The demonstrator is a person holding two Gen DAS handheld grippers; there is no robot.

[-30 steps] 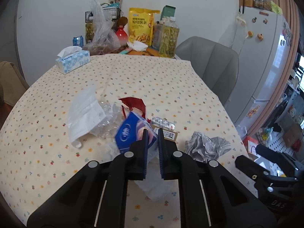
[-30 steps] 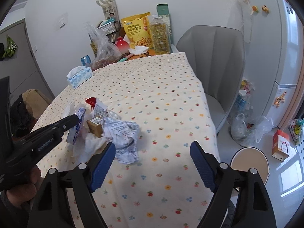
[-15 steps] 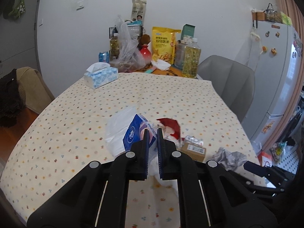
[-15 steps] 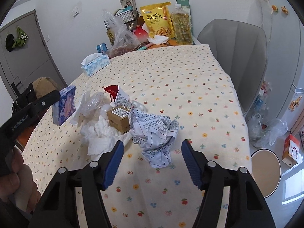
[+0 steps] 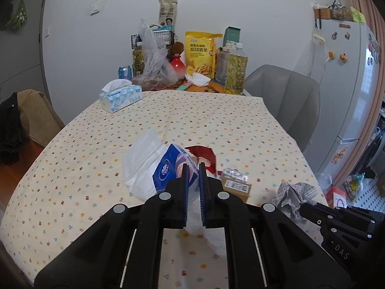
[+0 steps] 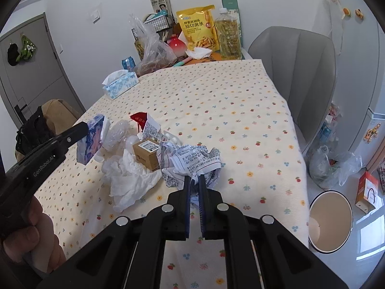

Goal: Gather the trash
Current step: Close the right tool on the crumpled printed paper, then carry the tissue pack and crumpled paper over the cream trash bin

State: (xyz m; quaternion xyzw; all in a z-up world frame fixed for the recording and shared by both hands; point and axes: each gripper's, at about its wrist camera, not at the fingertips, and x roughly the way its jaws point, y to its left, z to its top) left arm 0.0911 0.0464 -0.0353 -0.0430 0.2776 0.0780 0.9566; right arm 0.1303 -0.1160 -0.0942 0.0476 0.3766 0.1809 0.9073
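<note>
Your right tool (image 6: 194, 185) is pinched onto the near edge of the crumpled printed paper (image 6: 192, 159), which rests on the counter (image 6: 240, 120) directly ahead of the jaws, with the rest of the wad fanning away from you. Your left tool (image 5: 192, 175) is clamped on the blue tissue pack (image 5: 168, 171) and holds it clear above the counter, out to the left of the litter pile. The relation that matters, as I read it, is the bin: the open waste bin (image 6: 330, 221) stands on the floor below the counter's right edge, down and to the right of your right tool, so that hand is the nearer one. Between the two tools the small cardboard box (image 6: 148, 153), the white tissue (image 6: 130, 180) and the red wrapper (image 6: 139, 118) are not yet collected.
</note>
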